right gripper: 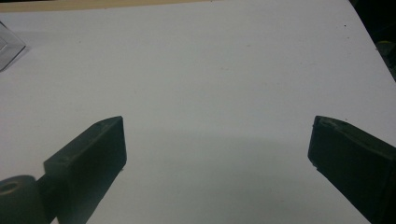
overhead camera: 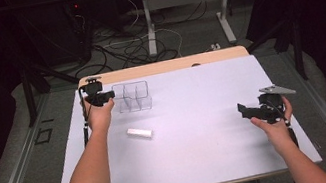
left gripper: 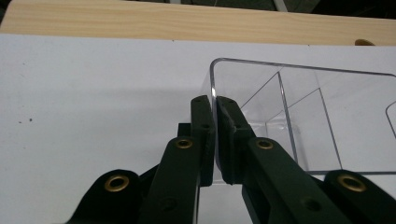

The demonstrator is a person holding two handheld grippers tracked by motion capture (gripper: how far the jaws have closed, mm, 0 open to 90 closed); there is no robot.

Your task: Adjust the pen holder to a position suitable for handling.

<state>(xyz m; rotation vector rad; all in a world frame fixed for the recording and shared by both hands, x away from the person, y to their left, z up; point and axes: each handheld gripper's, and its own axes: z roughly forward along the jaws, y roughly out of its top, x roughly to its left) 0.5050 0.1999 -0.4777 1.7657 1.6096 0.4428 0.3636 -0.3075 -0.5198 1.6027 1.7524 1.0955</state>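
Observation:
A clear plastic box with dividers (overhead camera: pixel 132 97) stands at the far left of the white table top (overhead camera: pixel 201 145). My left gripper (overhead camera: pixel 109 96) is at the box's left end. In the left gripper view, my left gripper (left gripper: pixel 215 100) has its two black jaws pressed together on the thin left wall of the clear box (left gripper: pixel 299 116), one jaw inside and one outside. A small white block (overhead camera: pixel 139 133) lies flat in front of the box, apart from it. My right gripper (overhead camera: pixel 241 110) hovers at the right side, open, with only bare table between the jaws of this gripper (right gripper: pixel 217 140).
A wooden strip (overhead camera: pixel 161 66) runs along the table's far edge. Beyond it are table legs and cables on the floor (overhead camera: pixel 142 44). One corner of the clear box (right gripper: pixel 9 46) shows at the upper left of the right gripper view.

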